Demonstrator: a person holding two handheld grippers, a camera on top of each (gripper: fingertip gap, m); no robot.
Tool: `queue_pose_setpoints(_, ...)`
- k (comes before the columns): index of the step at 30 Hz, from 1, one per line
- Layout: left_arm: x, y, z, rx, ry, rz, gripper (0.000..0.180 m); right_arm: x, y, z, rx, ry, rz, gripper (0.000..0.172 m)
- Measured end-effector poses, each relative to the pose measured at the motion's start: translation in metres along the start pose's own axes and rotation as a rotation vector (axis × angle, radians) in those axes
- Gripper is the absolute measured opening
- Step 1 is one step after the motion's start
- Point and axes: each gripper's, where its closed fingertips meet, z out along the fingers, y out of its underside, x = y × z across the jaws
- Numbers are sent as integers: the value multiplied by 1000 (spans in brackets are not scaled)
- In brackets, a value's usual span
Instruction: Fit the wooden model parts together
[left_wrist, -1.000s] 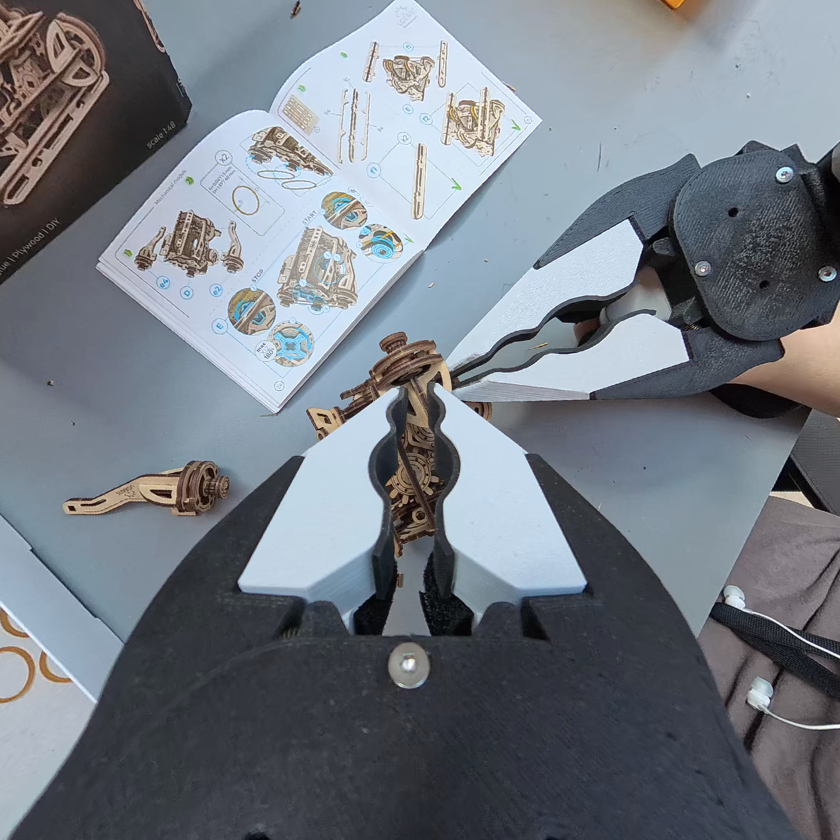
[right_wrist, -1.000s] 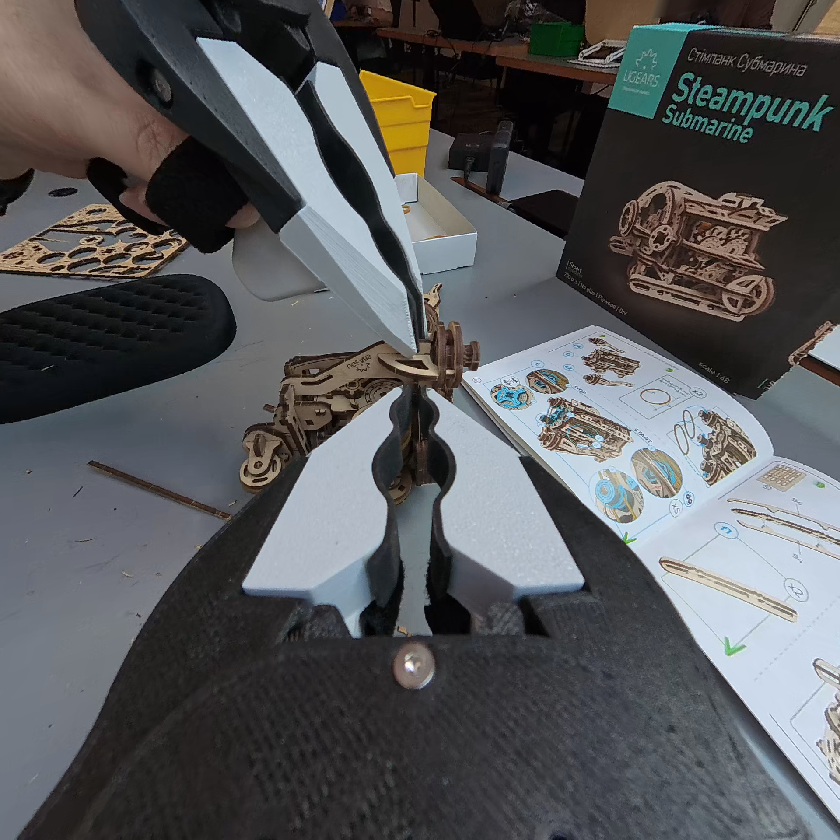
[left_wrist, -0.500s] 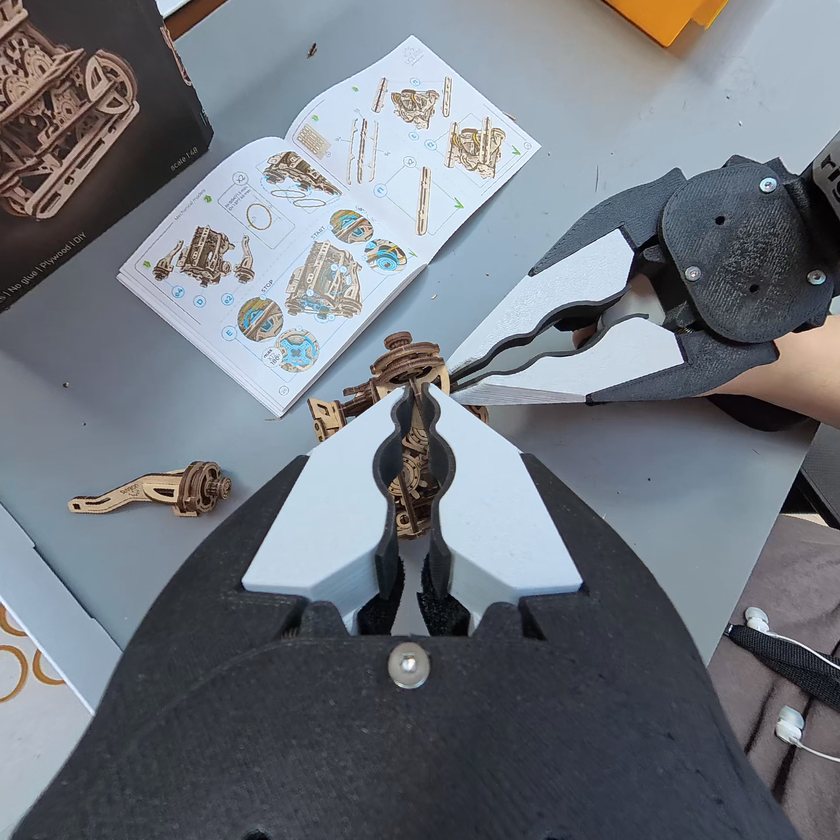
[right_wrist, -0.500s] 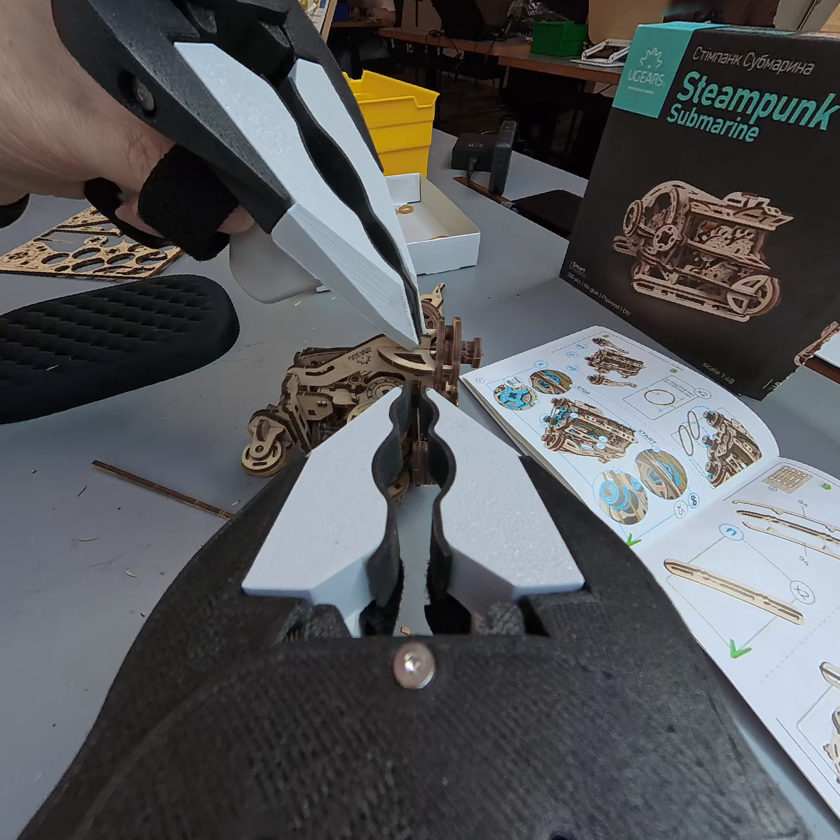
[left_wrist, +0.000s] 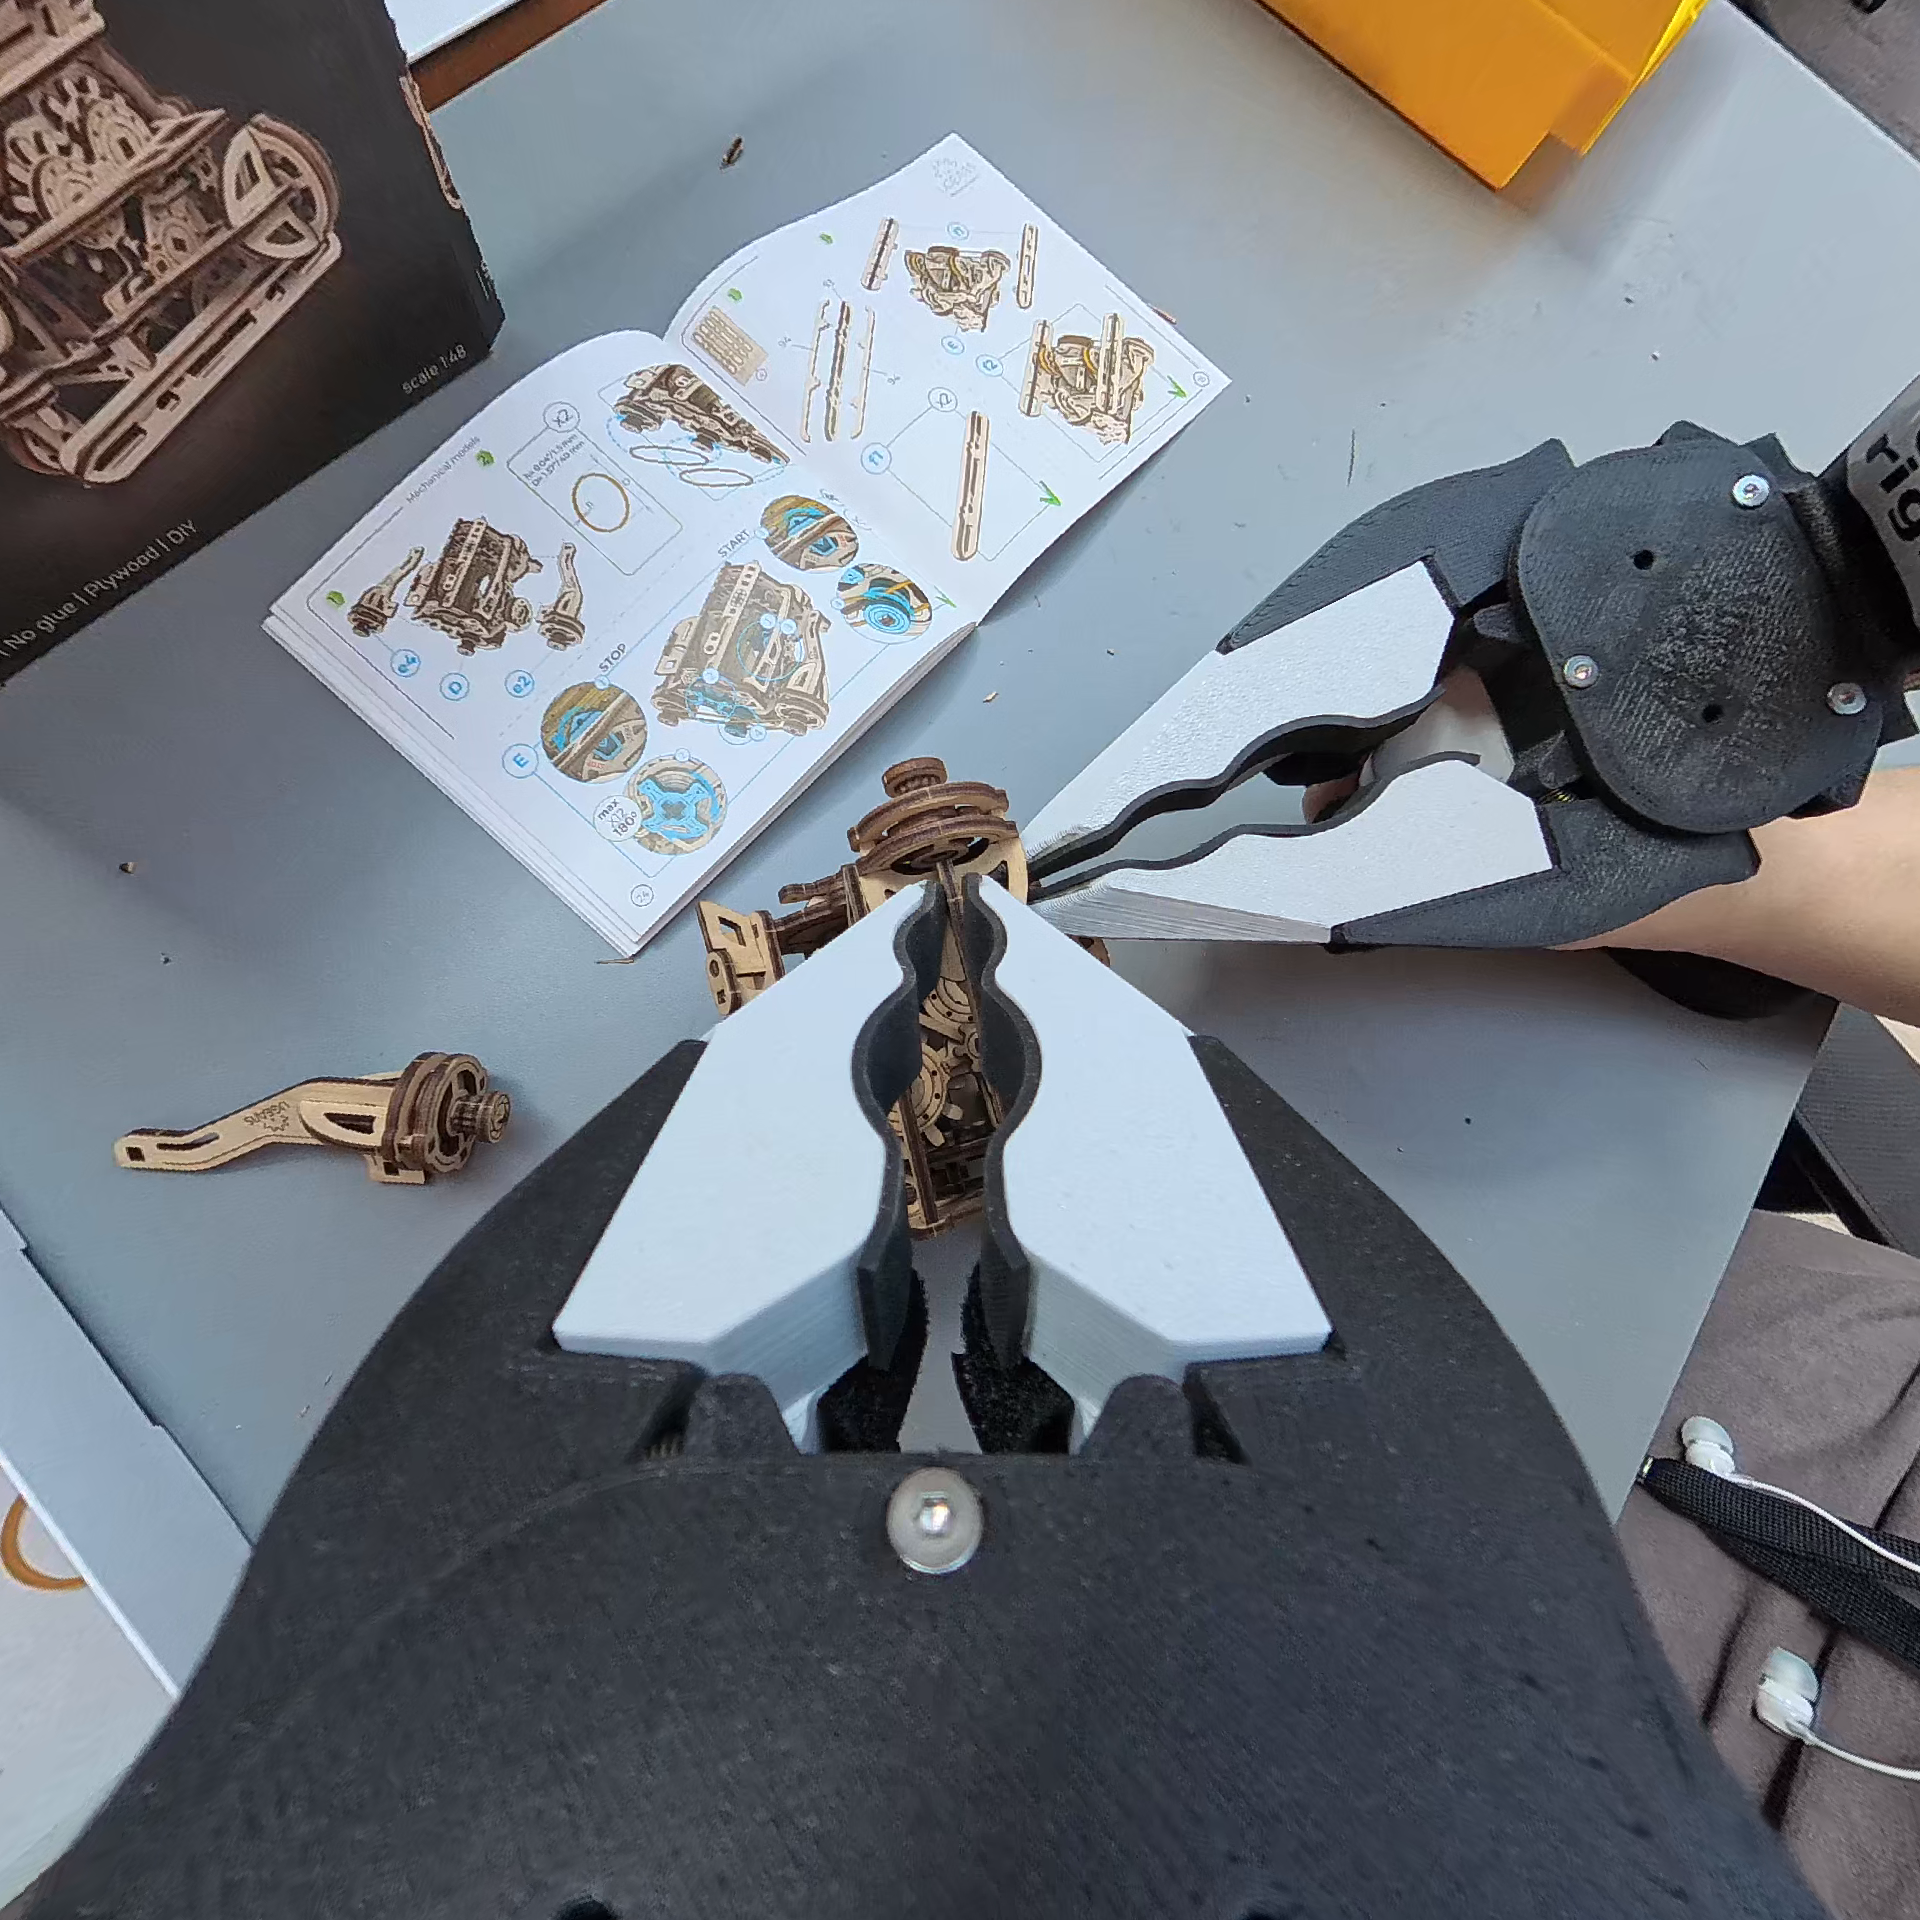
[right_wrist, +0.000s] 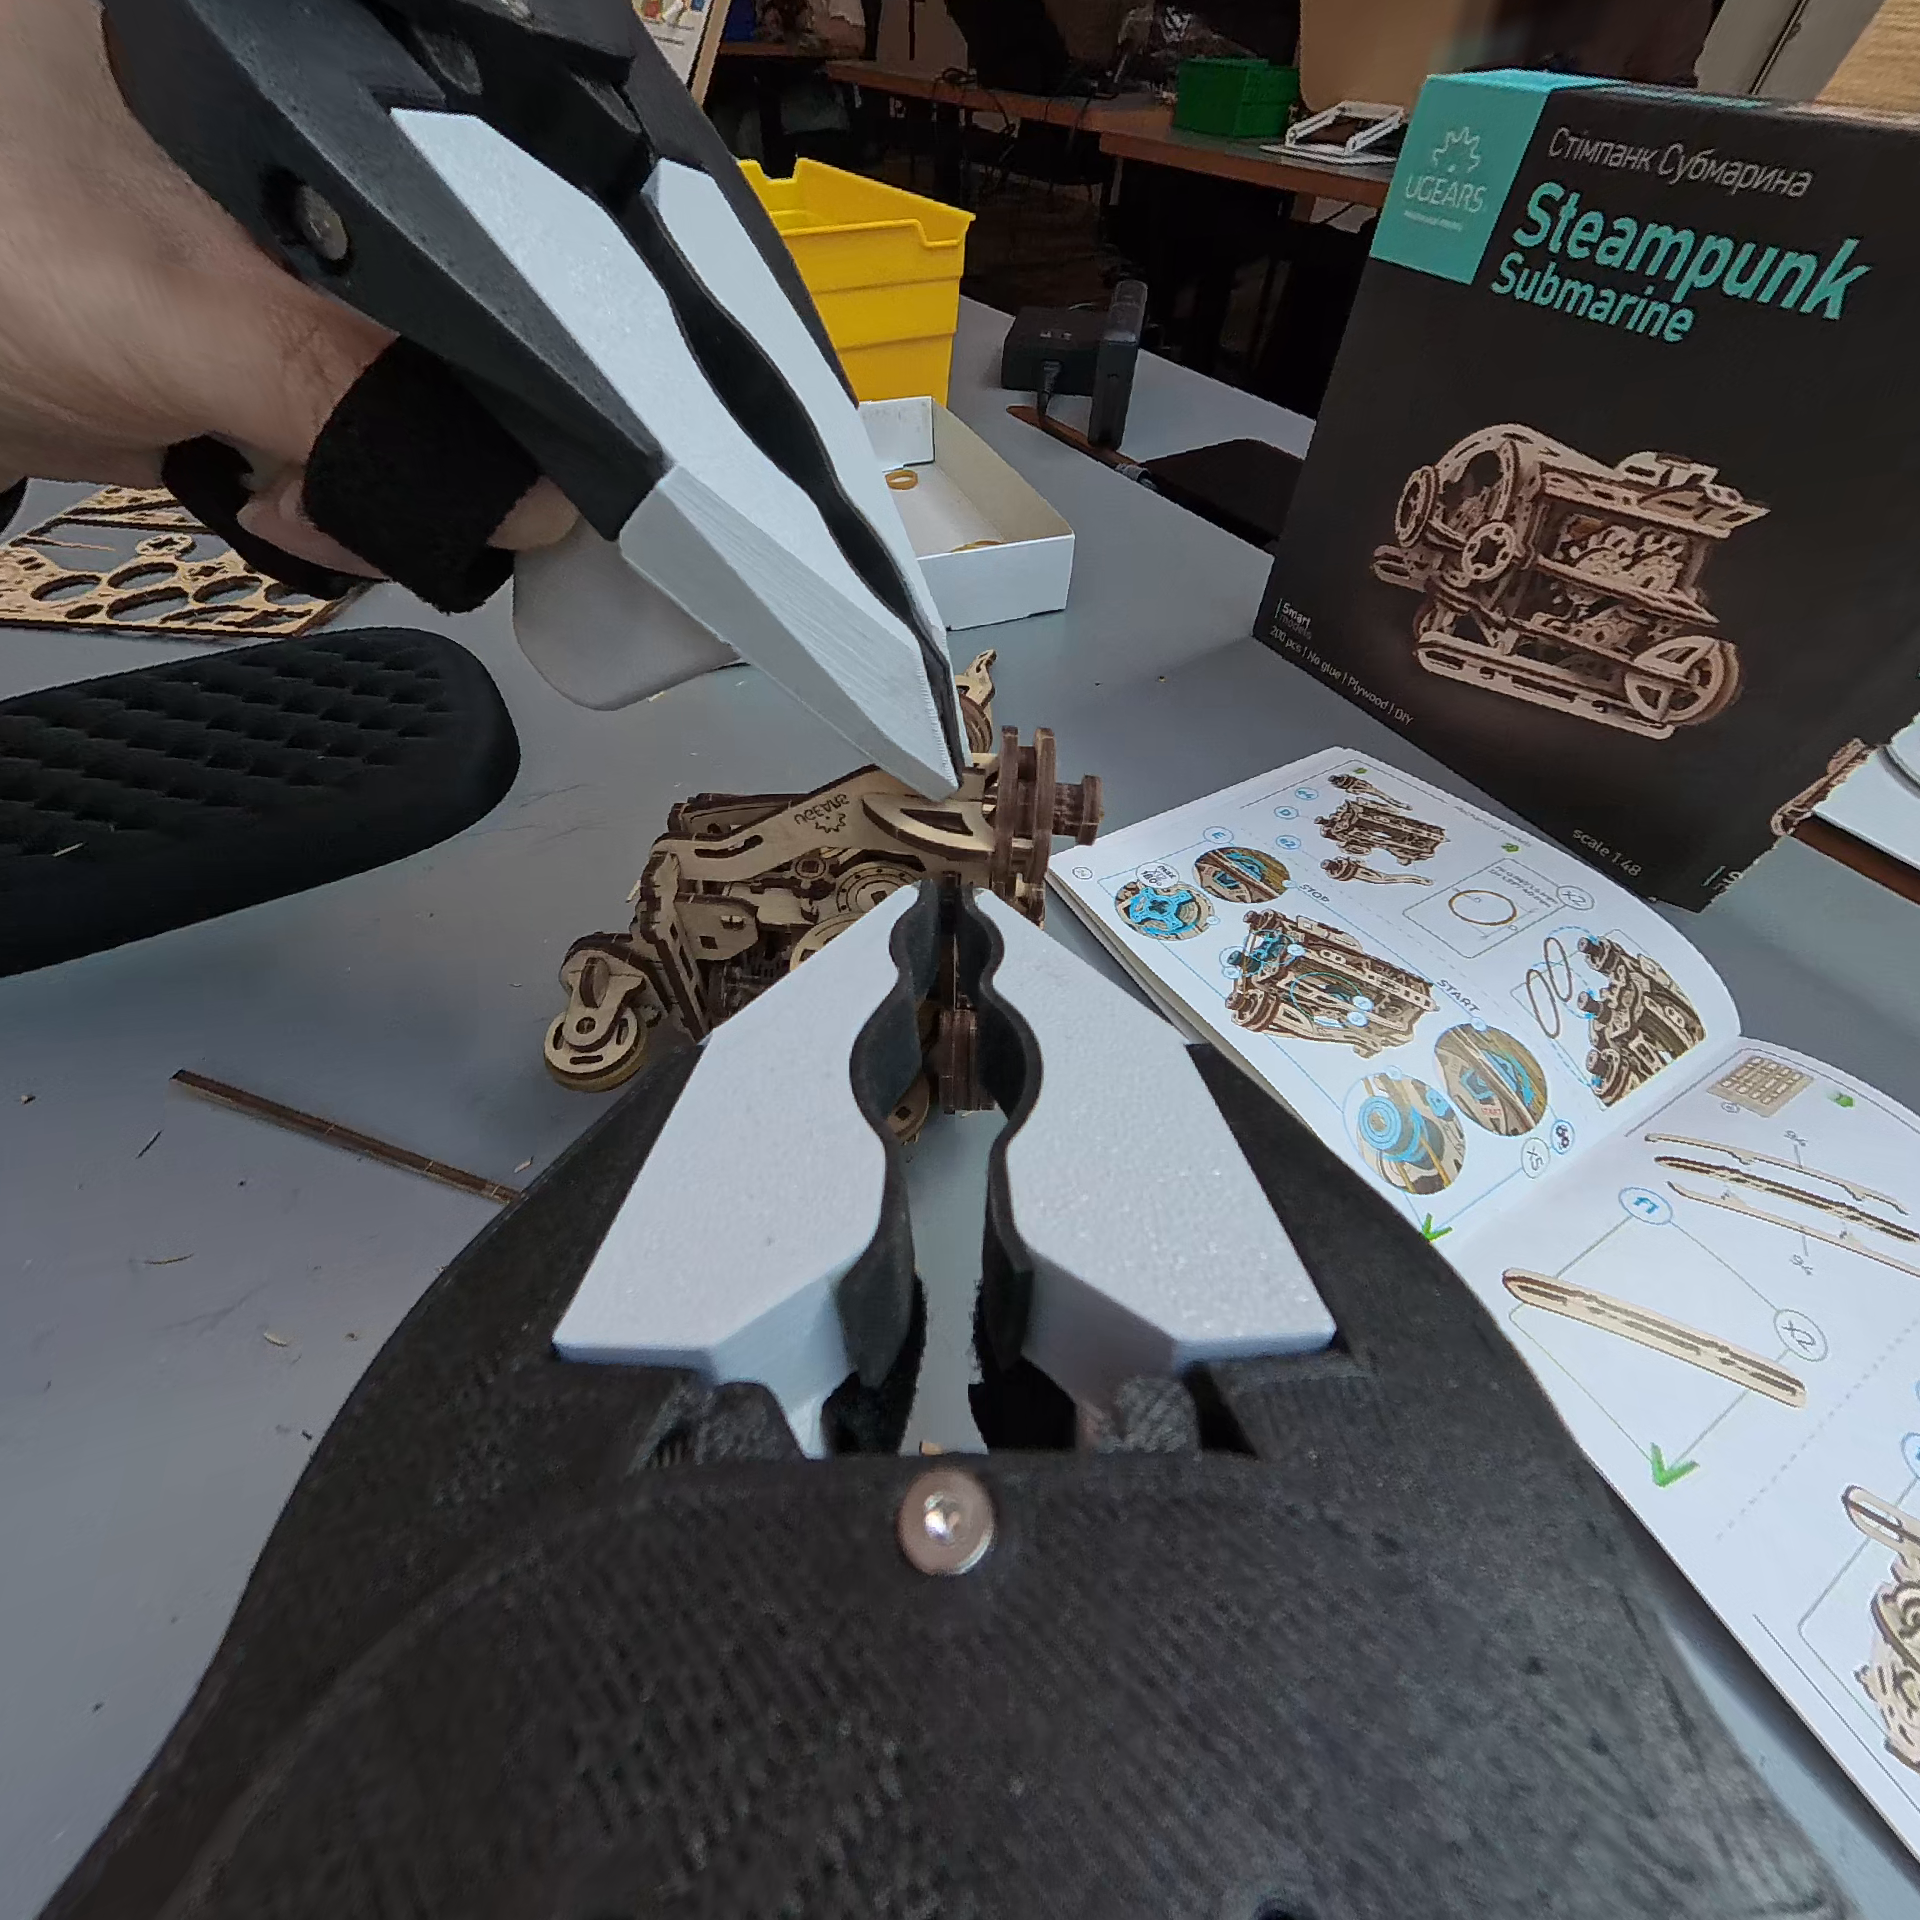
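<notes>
Moved: your left gripper (left_wrist: 948, 883) went from a small gap a second ago to pinched; both views have pulled in a bit closer to the model, nothing else shifted.
Left jaws: narrow, clamped on a thin wooden fin at the top of the wooden model (right_wrist: 790, 914), just behind its stacked gear hub (left_wrist: 935, 821).
Right jaws: your right gripper (right_wrist: 948, 894) is also narrow, nipping a thin dark edge on the model's near side; grip unchanged over the last second.
Model: sitting on the grey counter (left_wrist: 1455, 1143), just beside the open instruction booklet (left_wrist: 748, 499), both grippers meeting on it at about a right angle.
Loose part: wooden arm with hub (left_wrist: 322, 1132) lies well apart on the counter, untouched.
Other: kit box (right_wrist: 1600, 468) stands behind the booklet.
Read: you now have a two-point hold, so I'd judge you're set to press or seat the hub piece. Thin plywood, so go gently.
</notes>
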Motion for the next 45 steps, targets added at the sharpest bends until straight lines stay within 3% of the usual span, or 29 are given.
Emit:
queue_pose_setpoints(39, 0, -2, -2, 29, 86, -50, 2, 2, 0, 2, 17, 34, -7, 2)
queue_pose_setpoints(41, -2, -5, -6, 63, 97, -86, 22, 2, 0, 2, 16, 37, -14, 2)
queue_pose_setpoints(45, -3, -4, -22, 134, 122, -166, 31, 3, 0, 2, 19, 35, -6, 2)
